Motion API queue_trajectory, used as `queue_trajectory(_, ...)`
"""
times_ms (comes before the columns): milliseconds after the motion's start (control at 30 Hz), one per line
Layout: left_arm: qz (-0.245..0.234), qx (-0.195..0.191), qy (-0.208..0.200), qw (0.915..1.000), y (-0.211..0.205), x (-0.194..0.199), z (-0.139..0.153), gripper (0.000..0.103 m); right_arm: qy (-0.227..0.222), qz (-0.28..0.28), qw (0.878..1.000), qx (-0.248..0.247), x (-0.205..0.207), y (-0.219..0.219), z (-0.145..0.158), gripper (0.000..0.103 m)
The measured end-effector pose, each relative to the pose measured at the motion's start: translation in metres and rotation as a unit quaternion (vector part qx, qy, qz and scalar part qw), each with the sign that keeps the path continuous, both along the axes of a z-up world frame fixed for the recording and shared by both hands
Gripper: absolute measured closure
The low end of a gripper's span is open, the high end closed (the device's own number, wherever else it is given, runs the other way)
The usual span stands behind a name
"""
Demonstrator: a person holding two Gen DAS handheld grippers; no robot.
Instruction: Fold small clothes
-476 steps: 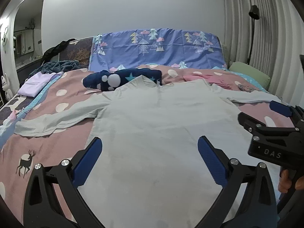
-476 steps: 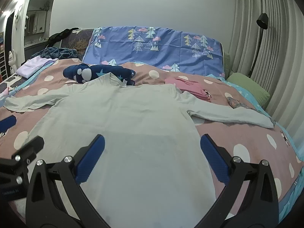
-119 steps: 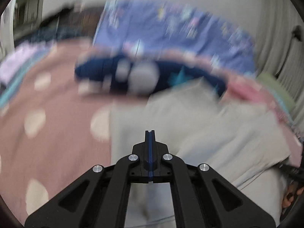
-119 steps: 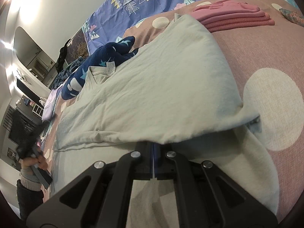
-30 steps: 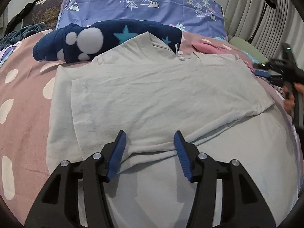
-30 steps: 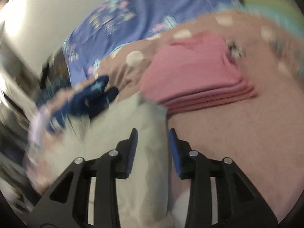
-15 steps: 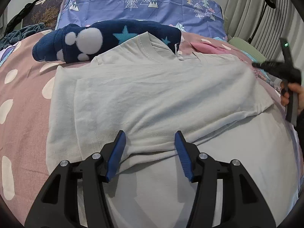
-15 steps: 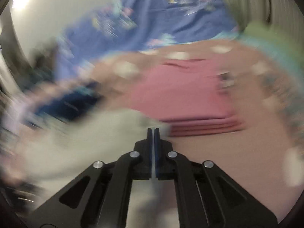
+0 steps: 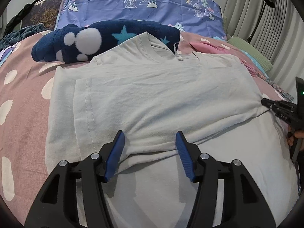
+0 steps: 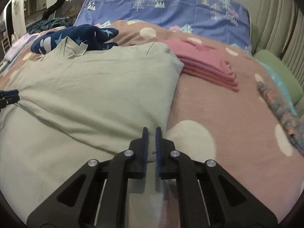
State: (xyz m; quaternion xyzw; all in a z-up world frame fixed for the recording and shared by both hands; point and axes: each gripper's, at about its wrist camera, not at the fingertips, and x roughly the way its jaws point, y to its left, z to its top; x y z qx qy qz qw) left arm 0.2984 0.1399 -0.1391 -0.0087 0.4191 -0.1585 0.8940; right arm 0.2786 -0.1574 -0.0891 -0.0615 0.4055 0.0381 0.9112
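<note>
A pale grey-green long-sleeved shirt (image 9: 152, 95) lies on the bed, both sleeves folded across its chest. My left gripper (image 9: 150, 142) is open and empty, hovering over the folded sleeve's lower edge at the shirt's middle. My right gripper (image 10: 151, 133) has its jaws nearly closed around the shirt's right side edge (image 10: 157, 121), where the folded sleeve meets the body. The right gripper also shows in the left wrist view (image 9: 269, 103) at the shirt's right edge. The shirt fills the left half of the right wrist view (image 10: 85, 95).
A dark blue fleece with white spots and stars (image 9: 98, 38) lies behind the shirt's collar. A stack of folded pink clothes (image 10: 205, 64) sits right of the shirt. The pink dotted bedspread (image 10: 228, 117) and a blue patterned pillow (image 9: 142, 3) surround them. A green pillow (image 10: 275, 70) lies far right.
My right gripper has swung down from near the pink stack to the shirt's right side edge, jaws almost closed there. My left gripper has stayed open over the shirt's middle.
</note>
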Motion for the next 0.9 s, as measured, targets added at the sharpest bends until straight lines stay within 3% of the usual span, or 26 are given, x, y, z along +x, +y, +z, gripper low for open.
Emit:
queue_trajectory(33,0.000,0.000,0.000,1.0000,0.000,0.000,0.000,0.045,-0.012,-0.028,0.999,-0.022,-0.004,0.004,0.007,0.077)
queue_trajectory(67,-0.001,-0.001,0.000,1.0000,0.000,0.000,0.000,0.044,-0.031,-0.040,0.998,-0.043,-0.012,0.014,0.016,0.079)
queue_trajectory(133,-0.007,-0.005,0.000,1.0000,0.000,0.000,0.000,0.040,-0.046,0.013,0.998,-0.034,-0.026,0.033,0.027,0.081)
queue_trajectory(233,-0.010,0.005,-0.002,0.9999,-0.005,-0.001,0.000,0.038,-0.012,0.018,0.997,-0.069,-0.024,0.043,0.006,0.080)
queue_trajectory(300,-0.012,0.007,-0.003,0.9999,-0.006,-0.001,0.000,0.036,0.016,0.017,0.999,-0.038,-0.013,0.032,-0.018,0.080)
queue_trajectory(367,-0.012,0.008,-0.003,0.9999,-0.006,-0.002,0.000,0.036,0.014,0.011,1.000,-0.009,-0.012,0.026,-0.010,0.080)
queue_trajectory(467,-0.003,0.005,-0.010,0.9999,-0.003,-0.005,0.006,0.036,0.000,0.009,1.000,-0.008,-0.023,0.028,-0.009,0.079)
queue_trajectory(533,0.020,0.003,-0.016,0.9997,0.006,-0.013,0.015,0.036,-0.007,-0.010,0.999,0.030,-0.046,0.018,0.007,0.071)
queue_trajectory(567,0.029,-0.004,-0.021,0.9993,0.013,-0.020,0.020,0.036,-0.011,-0.012,0.999,0.050,-0.058,0.011,0.012,0.062)
queue_trajectory(667,0.054,-0.018,-0.031,0.9979,0.039,-0.061,0.027,0.036,-0.009,-0.011,0.996,0.093,-0.106,-0.019,0.022,0.058)
queue_trajectory(733,0.066,-0.014,-0.011,0.9977,0.055,-0.093,0.016,0.036,0.019,-0.014,0.992,0.125,-0.134,-0.038,0.014,0.058)
queue_trajectory(800,0.066,-0.020,0.009,0.9976,0.071,-0.130,0.003,0.036,0.047,-0.015,0.982,0.180,-0.163,-0.055,0.002,0.058)
queue_trajectory(900,0.053,-0.056,0.010,0.9970,0.085,-0.181,0.007,0.036,0.047,-0.001,0.972,0.232,-0.199,-0.065,-0.007,0.058)
